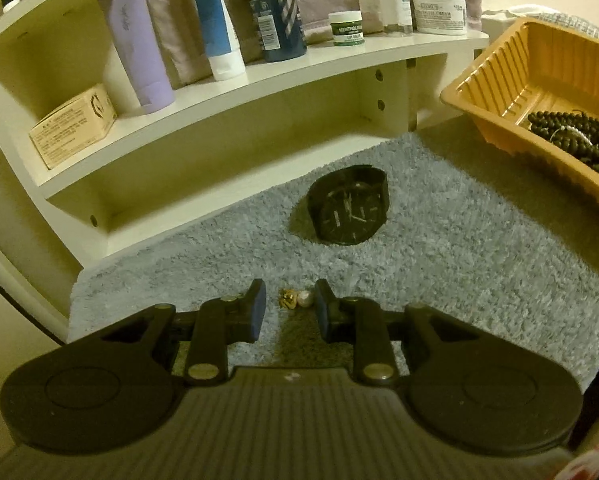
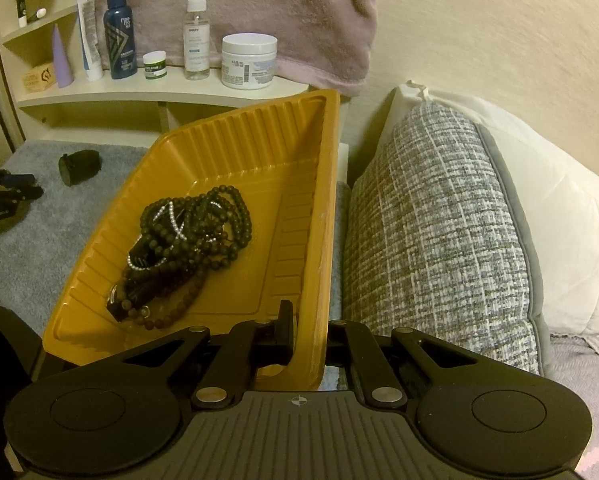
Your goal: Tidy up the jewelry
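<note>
Right tongs (image 2: pixel 305 332) are clamped on yellow tray (image 2: pixel 259 136) rim; dark bead strands (image 2: pixel 187 240) are piled inside. Left tongs (image 1: pixel 289 308) are held narrowly apart around pearl earring (image 1: pixel 295 299), watch (image 1: pixel 349 208) at 12 o'clock. Labels are not legible.

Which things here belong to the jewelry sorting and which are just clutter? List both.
Job: earring between the open left gripper fingers; black watch; bead necklaces; orange tray, right gripper clamped on its wall.

Clutter: lotion tubes, cream jar, spray bottle, pillow.
</note>
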{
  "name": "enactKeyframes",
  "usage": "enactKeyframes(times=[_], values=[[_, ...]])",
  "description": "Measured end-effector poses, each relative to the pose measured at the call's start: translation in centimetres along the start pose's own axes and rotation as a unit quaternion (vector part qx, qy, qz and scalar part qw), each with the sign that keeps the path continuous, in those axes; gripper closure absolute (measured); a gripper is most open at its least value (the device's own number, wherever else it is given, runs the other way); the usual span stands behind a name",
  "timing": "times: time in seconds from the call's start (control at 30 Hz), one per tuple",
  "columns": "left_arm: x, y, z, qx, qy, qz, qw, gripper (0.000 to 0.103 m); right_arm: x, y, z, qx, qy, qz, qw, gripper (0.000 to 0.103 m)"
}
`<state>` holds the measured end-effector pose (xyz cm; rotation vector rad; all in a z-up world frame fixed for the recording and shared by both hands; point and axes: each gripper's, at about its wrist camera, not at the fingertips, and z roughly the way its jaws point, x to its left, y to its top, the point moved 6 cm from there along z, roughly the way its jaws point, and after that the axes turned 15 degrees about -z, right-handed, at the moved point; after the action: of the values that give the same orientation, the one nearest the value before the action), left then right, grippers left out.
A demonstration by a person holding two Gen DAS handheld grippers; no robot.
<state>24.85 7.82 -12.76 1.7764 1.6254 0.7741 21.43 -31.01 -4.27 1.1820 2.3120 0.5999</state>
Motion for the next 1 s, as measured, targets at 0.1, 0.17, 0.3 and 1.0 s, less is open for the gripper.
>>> enactKeyframes(times=[0.1, 0.17, 0.3, 1.0], values=[[0.1, 0.0, 0.0, 0.000, -0.008, -0.004, 1.0000, 0.083, 0.0, -0.1, 0.0, 0.001, -0.001, 0.001, 1.000, 0.097], [0.0, -0.1, 0.0, 0.003, -0.017, -0.003, 0.9998, 0.088, 0.0, -0.1, 0.1, 0.001, -0.002, 0.001, 1.000, 0.097], [-0.3, 0.0, -0.3, 0.003, -0.015, 0.010, 0.9998, 0.088, 0.0, -0.1, 0.1, 0.001, -0.002, 0.001, 1.000, 0.097], [-13.1, 5.1, -7.4, -0.065, -0.171, 0.034, 0.9825, 0.089, 0.1, 0.0, 0.0, -0.002, -0.002, 0.000, 1.000, 0.097]])
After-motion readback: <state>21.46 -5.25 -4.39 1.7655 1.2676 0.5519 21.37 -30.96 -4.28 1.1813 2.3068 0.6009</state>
